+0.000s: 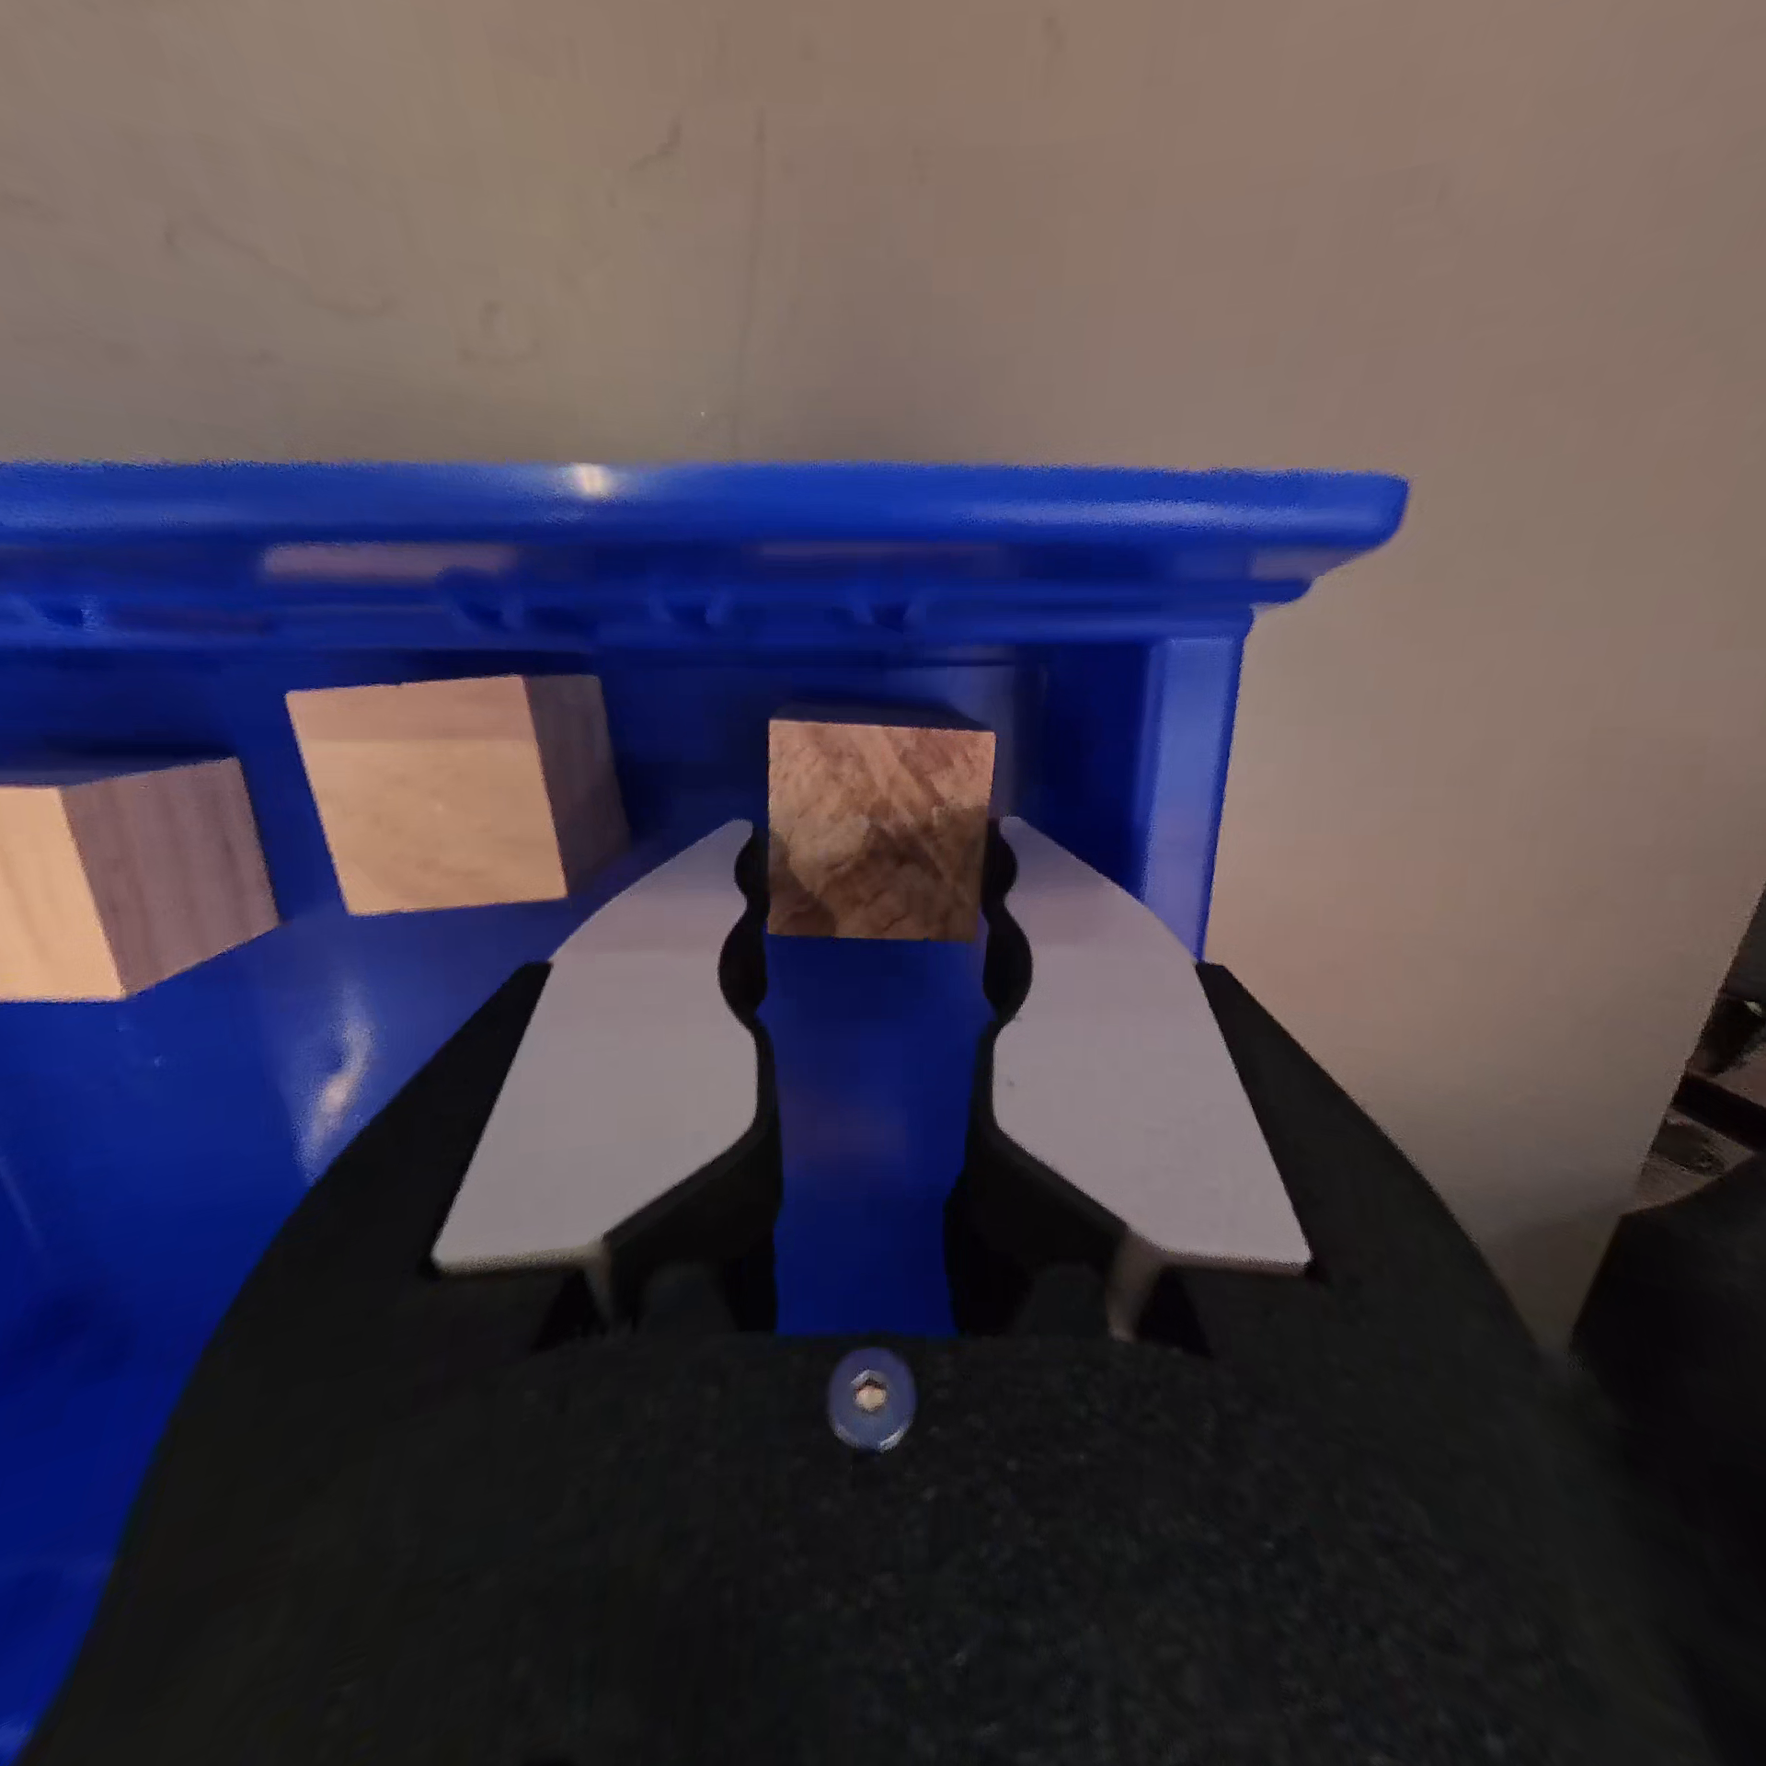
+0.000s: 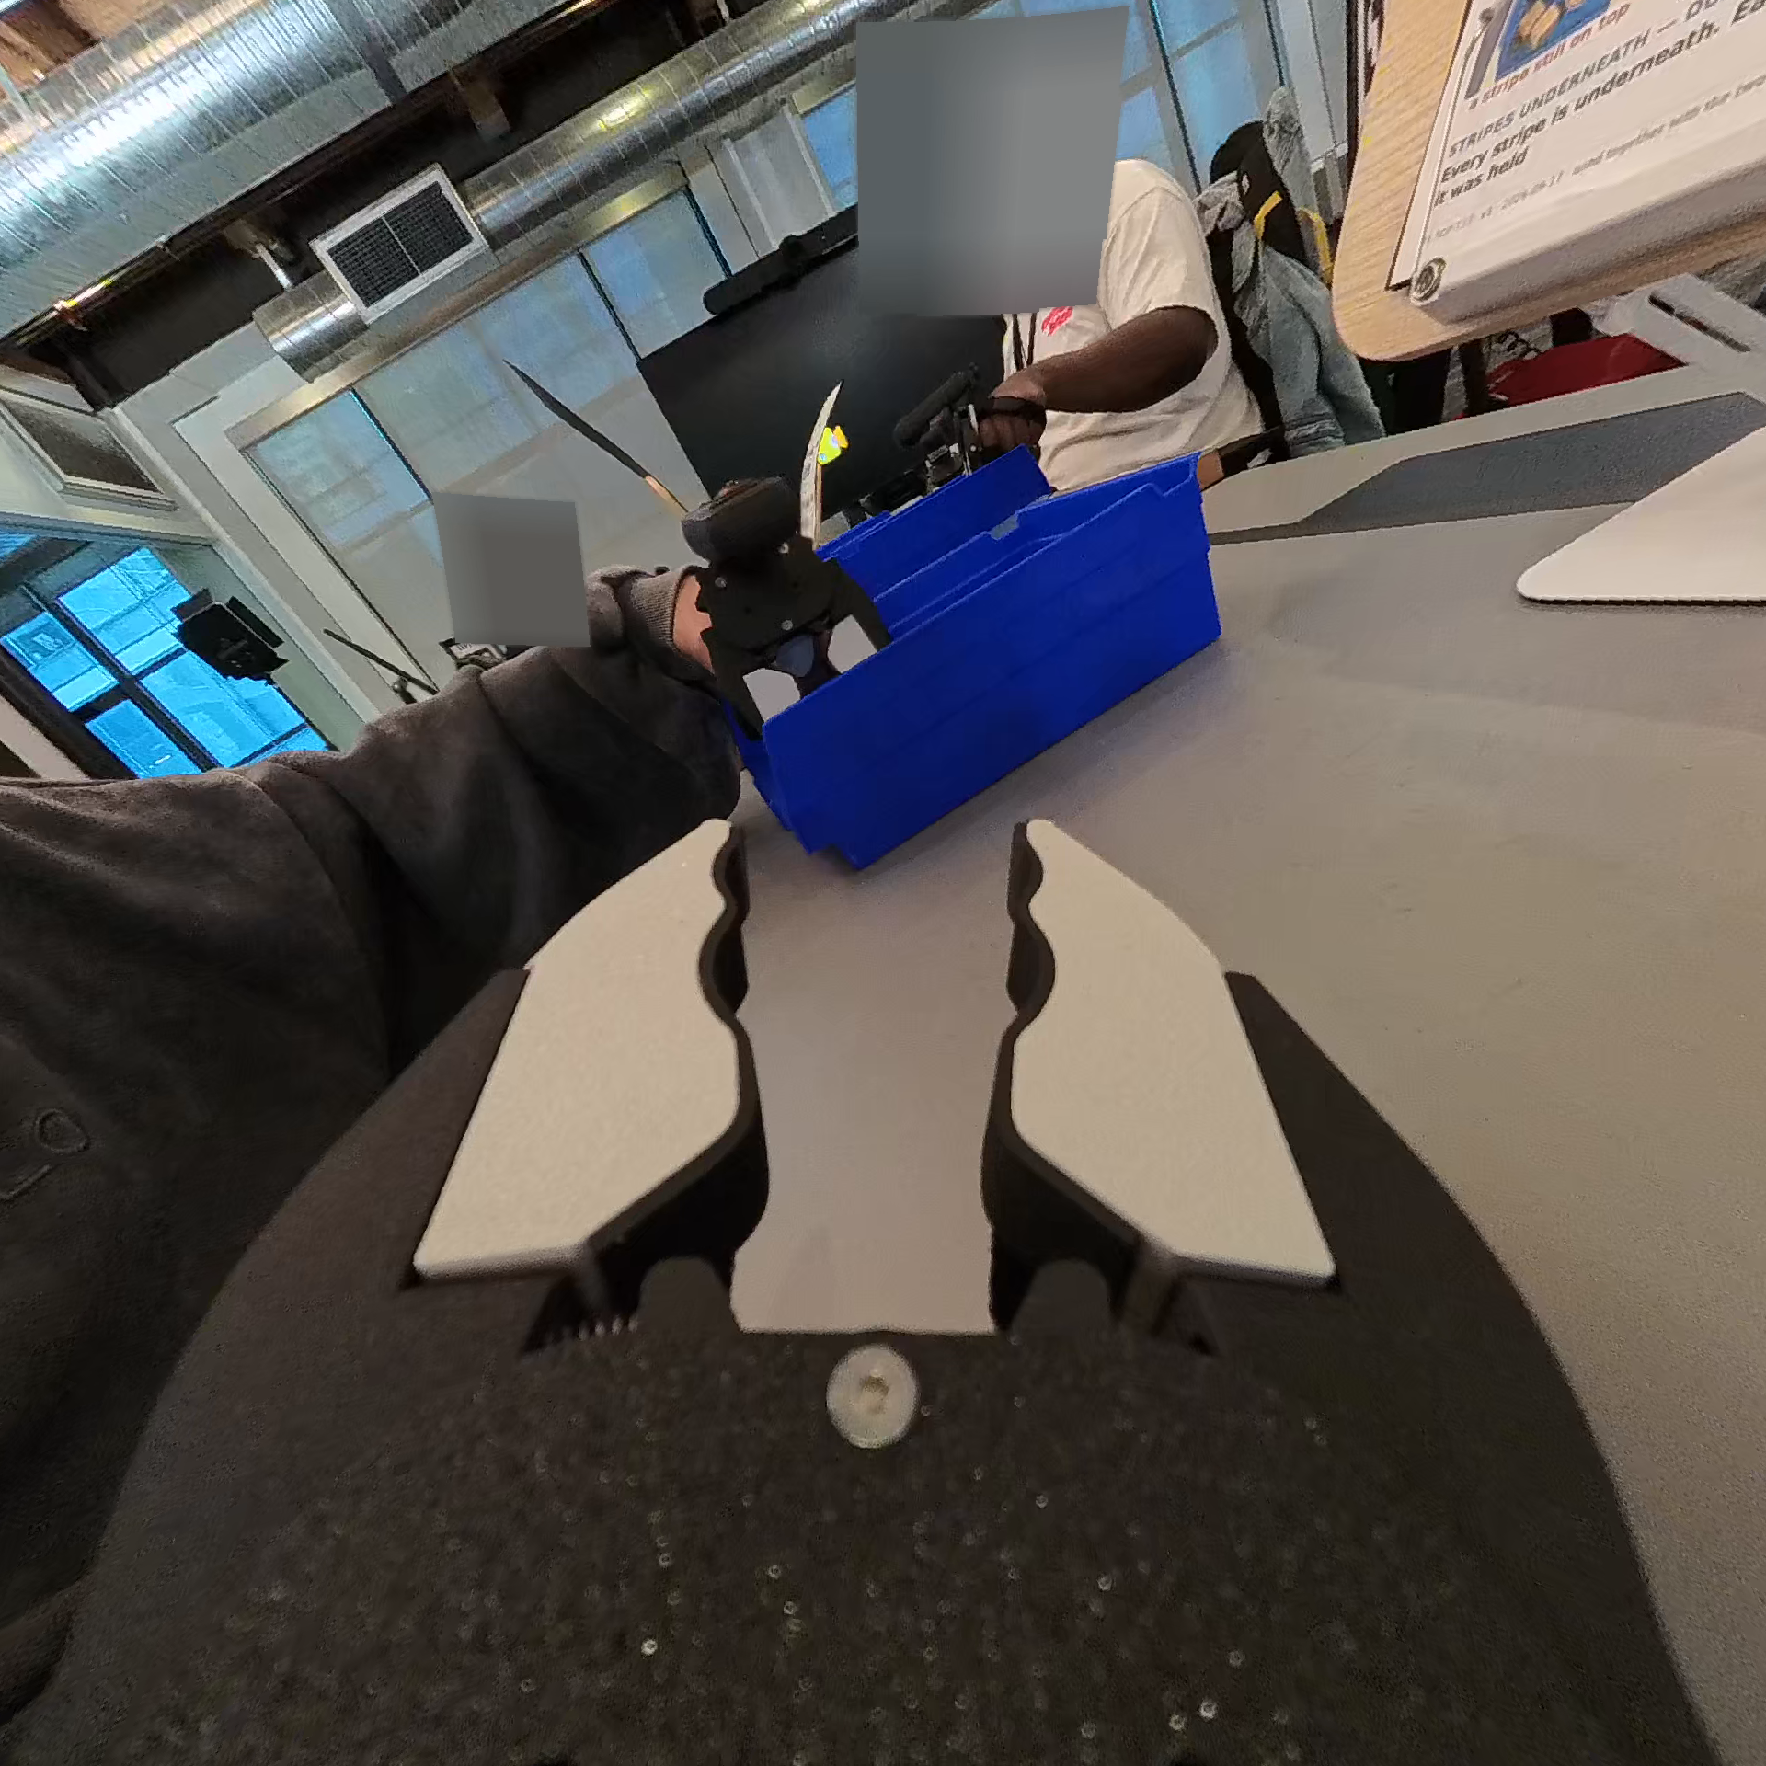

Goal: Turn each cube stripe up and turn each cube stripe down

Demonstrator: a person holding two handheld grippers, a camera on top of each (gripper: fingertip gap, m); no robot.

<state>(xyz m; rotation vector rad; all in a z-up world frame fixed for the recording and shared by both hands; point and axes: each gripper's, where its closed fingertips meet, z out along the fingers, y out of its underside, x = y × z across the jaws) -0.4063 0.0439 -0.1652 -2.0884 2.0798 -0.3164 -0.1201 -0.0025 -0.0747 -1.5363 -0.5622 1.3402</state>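
Note:
A blue bin [image 1: 669, 516] holds three wooden cubes. My left gripper [image 1: 874, 846] is shut on the right cube [image 1: 879, 793], whose grained face points at the camera near the bin's right end wall. No stripe shows on it. A pale cube [image 1: 430, 793] and another cube [image 1: 124, 879] sit to its left. In the right wrist view the left gripper [image 2: 774, 621] reaches into the bin [image 2: 994, 688] from its left end. My right gripper [image 2: 879, 841] is open and empty over the grey table [image 2: 1338, 860], just in front of the bin.
The operator's dark sleeve [image 2: 334, 860] crosses the left side. Another blue bin [image 2: 936, 506] stands behind, with a second person [image 2: 1137, 382] holding grippers there. A white monitor base [image 2: 1663, 545] and a board with a printed sheet [image 2: 1577, 143] are at the right.

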